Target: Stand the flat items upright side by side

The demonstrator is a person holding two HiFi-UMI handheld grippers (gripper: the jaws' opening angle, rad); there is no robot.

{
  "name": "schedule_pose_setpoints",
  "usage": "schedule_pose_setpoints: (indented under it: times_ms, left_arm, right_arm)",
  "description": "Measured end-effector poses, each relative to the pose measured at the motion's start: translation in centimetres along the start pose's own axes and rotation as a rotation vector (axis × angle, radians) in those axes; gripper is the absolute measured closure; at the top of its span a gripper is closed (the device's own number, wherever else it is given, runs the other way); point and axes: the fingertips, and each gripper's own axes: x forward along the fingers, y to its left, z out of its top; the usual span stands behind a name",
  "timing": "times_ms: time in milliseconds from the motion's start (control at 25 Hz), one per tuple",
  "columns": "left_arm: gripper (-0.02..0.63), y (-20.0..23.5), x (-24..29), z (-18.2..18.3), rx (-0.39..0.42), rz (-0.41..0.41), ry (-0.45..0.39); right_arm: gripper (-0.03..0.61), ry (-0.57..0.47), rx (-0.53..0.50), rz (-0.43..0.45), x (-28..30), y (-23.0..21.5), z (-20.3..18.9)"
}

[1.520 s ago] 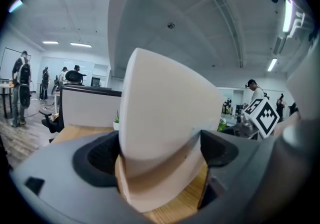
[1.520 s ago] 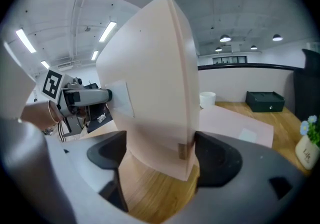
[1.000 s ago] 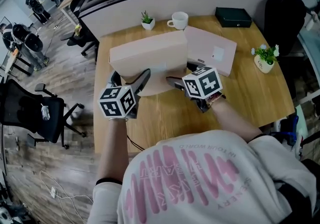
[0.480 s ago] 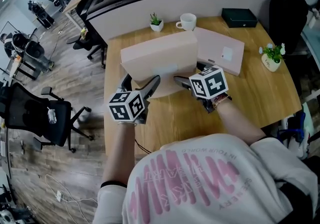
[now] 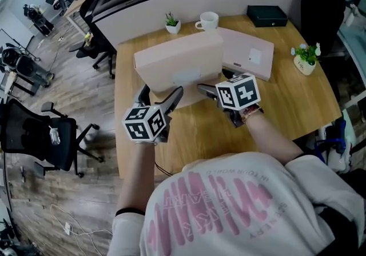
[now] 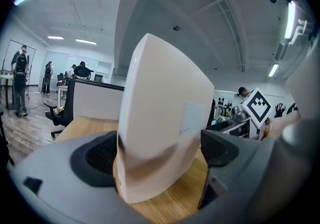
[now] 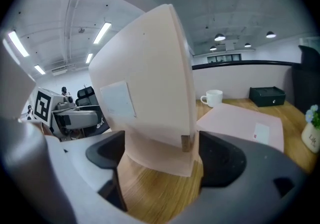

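A flat pale pink box (image 5: 177,69) stands on its long edge, leaning a little, near the middle of the wooden desk (image 5: 286,100). My left gripper (image 5: 163,100) holds its left end and my right gripper (image 5: 210,90) its right end. In the left gripper view the box (image 6: 165,103) fills the gap between the jaws of the left gripper (image 6: 160,153). In the right gripper view the box (image 7: 145,98) sits likewise in the right gripper (image 7: 160,155). A second pink box (image 5: 247,52) lies flat just behind to the right, also visible in the right gripper view (image 7: 240,120).
A white mug (image 5: 207,21) and a small potted plant (image 5: 171,22) stand at the desk's back edge by the curved partition. A black case (image 5: 267,15) sits back right, and a flower pot (image 5: 303,58) at the right edge. Office chairs (image 5: 46,135) stand left of the desk.
The head camera has shifted slightly. Both grippers and the standing box keep nearly the same pose.
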Motion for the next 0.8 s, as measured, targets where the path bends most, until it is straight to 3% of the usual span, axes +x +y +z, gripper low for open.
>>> schedule_pose_setpoints:
  times_ms: [160, 480, 800]
  left_arm:
    - [0.091, -0.2, -0.1, -0.3, -0.029, 0.004, -0.005]
    - [0.091, 0.3, -2.4, 0.1, -0.056, 0.089, -0.041]
    - [0.091, -2.6, -5.6, -3.8, -0.079, 0.183, 0.007]
  right_arm:
    - [0.121, 0.005, 0.004, 0.002, -0.4, 0.0, -0.2]
    - [0.121, -0.003, 0.036, 0.030, -1.7, 0.2, -0.4]
    - [0.121, 0.068, 0.039, 0.065, -3.0, -3.3, -4.6]
